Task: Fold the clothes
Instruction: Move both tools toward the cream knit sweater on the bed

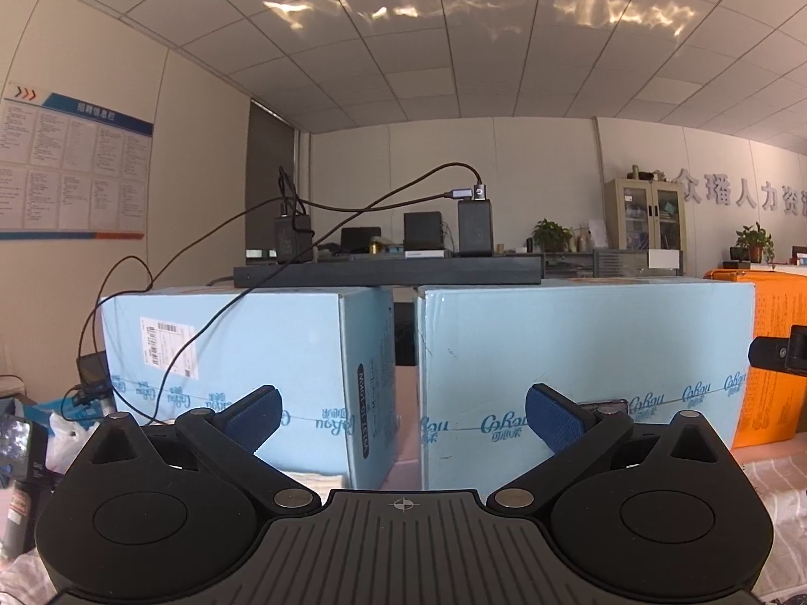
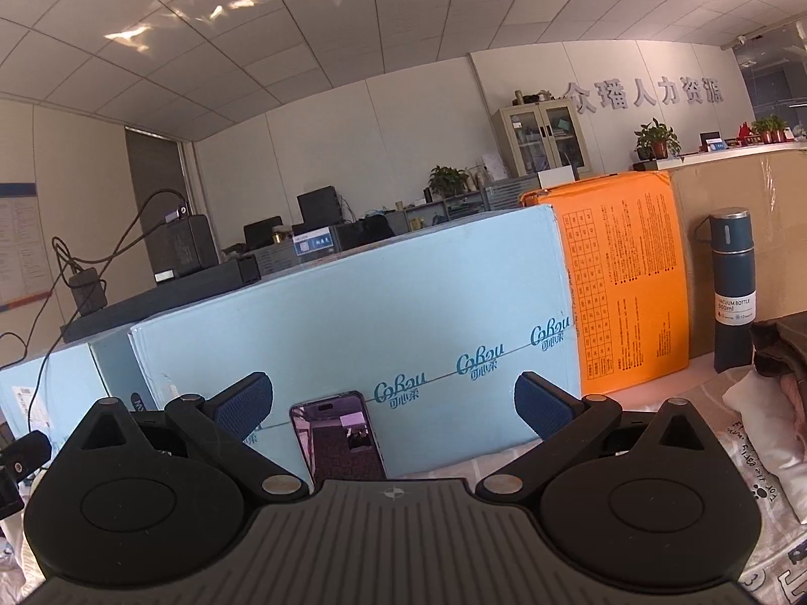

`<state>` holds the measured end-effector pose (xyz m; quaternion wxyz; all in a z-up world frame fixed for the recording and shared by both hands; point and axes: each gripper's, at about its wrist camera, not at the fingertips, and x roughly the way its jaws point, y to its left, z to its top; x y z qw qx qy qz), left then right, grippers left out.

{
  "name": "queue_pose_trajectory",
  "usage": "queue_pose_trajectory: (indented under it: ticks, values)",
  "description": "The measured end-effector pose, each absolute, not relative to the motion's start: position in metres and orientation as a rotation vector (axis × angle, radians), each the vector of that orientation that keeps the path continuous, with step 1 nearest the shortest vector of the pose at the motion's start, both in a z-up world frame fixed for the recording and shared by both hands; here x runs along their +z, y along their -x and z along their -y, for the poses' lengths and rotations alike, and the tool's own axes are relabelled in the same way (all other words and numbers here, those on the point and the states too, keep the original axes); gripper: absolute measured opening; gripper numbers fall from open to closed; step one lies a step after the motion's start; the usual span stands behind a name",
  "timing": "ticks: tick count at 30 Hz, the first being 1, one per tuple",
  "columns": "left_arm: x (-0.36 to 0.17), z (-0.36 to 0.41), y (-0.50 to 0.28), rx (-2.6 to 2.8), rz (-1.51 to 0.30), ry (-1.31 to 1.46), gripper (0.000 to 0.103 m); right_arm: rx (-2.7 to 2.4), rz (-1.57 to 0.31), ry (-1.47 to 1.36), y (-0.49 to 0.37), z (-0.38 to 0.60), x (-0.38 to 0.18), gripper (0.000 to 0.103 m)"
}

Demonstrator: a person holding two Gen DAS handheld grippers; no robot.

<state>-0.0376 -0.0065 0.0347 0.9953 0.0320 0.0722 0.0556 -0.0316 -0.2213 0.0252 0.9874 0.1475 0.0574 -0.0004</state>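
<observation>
My left gripper (image 1: 403, 411) is open, its blue-padded fingers spread wide with nothing between them, facing two light blue boxes (image 1: 580, 363). My right gripper (image 2: 393, 401) is open too and holds nothing. At the far right of the right wrist view lies a pile of clothes (image 2: 771, 418), a white printed piece with pink and dark garments behind it, on a pale patterned cloth (image 2: 756, 544). A strip of that cloth (image 1: 776, 484) shows at the lower right in the left wrist view. No garment is between either gripper's fingers.
A phone (image 2: 338, 441) leans upright against the blue box (image 2: 353, 312). An orange box (image 2: 630, 277) and a dark blue vacuum bottle (image 2: 731, 292) stand to the right. A dark tray with chargers and cables (image 1: 388, 272) lies across the boxes. Bags and a camera (image 1: 20, 448) crowd the left.
</observation>
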Motion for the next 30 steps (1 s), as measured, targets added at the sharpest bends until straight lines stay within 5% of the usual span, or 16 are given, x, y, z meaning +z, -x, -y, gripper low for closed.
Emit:
queue_pose_trajectory:
  ticks: [30]
  values:
    - [0.036,-0.072,0.123,0.318,-0.047,0.049,0.103,0.501,-0.095,-0.403,0.068,0.183,0.022,0.103]
